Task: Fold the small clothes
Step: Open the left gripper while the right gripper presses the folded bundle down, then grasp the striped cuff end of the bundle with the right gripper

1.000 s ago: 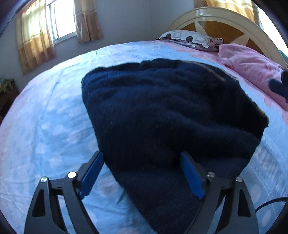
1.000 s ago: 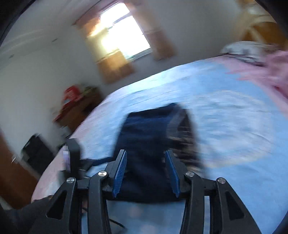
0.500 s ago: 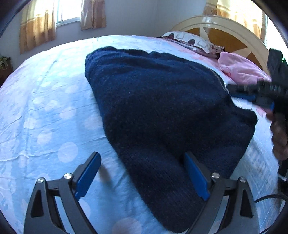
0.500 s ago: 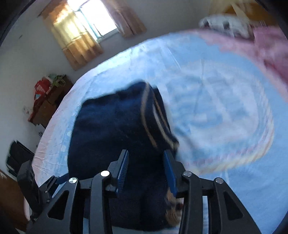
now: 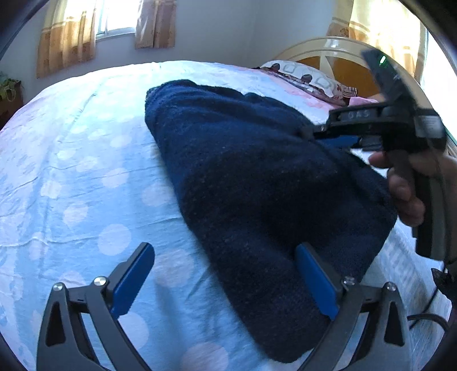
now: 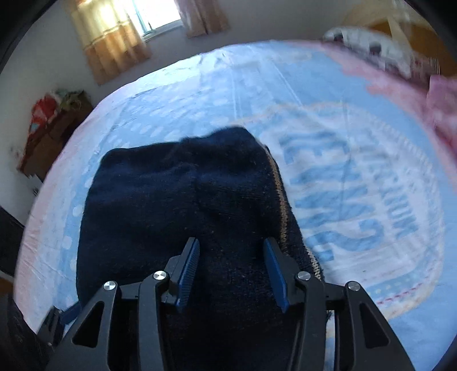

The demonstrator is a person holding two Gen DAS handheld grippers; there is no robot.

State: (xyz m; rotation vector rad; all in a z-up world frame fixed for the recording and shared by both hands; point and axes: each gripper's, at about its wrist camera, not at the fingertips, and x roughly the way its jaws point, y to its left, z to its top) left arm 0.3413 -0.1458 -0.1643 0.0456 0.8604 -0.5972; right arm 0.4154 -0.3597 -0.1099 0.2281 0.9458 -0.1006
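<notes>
A folded dark navy knit garment [image 5: 257, 177] lies on the bed's light blue dotted sheet [image 5: 71, 177]. My left gripper [image 5: 225, 274] is open low over the garment's near left edge, one finger over the sheet, the other against the knit. My right gripper [image 6: 231, 265] is open, its fingers straddling the garment [image 6: 177, 199] from above. It also shows in the left wrist view [image 5: 337, 134], held by a hand over the garment's right side. A striped hem [image 6: 282, 205] shows along the garment's right edge.
A patterned pillow [image 5: 308, 77] and the cream headboard [image 5: 328, 48] are at the far end of the bed. Pink bedding [image 6: 440, 114] lies to the right. A wooden cabinet with red items [image 6: 48, 122] stands by the curtained window [image 6: 151, 17].
My right gripper has come down over the garment's right side and is larger in the left wrist view. My left gripper has drawn back a little to the left and stays open.
</notes>
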